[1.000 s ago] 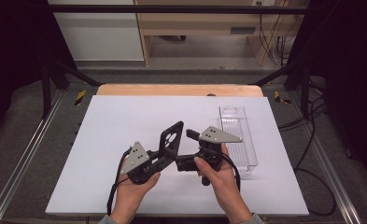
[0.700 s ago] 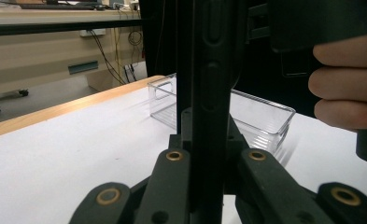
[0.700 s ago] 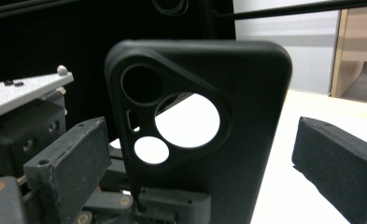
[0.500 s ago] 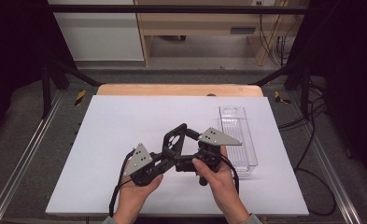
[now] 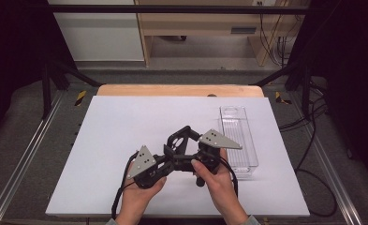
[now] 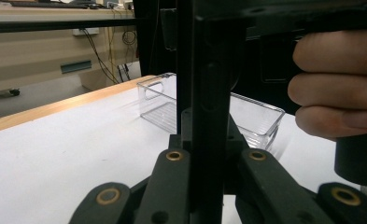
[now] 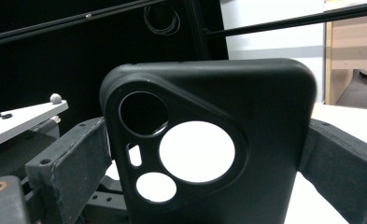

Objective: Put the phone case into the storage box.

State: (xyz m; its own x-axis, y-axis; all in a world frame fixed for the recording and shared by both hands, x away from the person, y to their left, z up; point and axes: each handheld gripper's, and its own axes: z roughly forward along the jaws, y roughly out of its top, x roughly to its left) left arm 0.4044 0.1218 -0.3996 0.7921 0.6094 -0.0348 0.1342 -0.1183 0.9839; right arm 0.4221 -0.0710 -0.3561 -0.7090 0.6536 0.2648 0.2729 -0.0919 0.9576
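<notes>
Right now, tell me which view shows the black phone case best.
The right gripper view: the phone case faces the camera, its camera cutouts plain. The left gripper view shows it edge-on as a dark upright bar; the high view shows it small between both hand-held grippers.

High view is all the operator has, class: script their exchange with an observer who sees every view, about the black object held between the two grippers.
Operator: What is that black object?
Observer: A black soft phone case. The right gripper view shows round camera cut-outs in its back.
Operator: How does the right gripper hold it?
Observer: Its fingers press the case's two long edges.
Operator: And the left gripper?
Observer: Its view meets the case edge-on, as a thin upright black strip in the middle.
Operator: Anything about the clear plastic box?
Observer: One end wall has a handle cut-out.
</notes>
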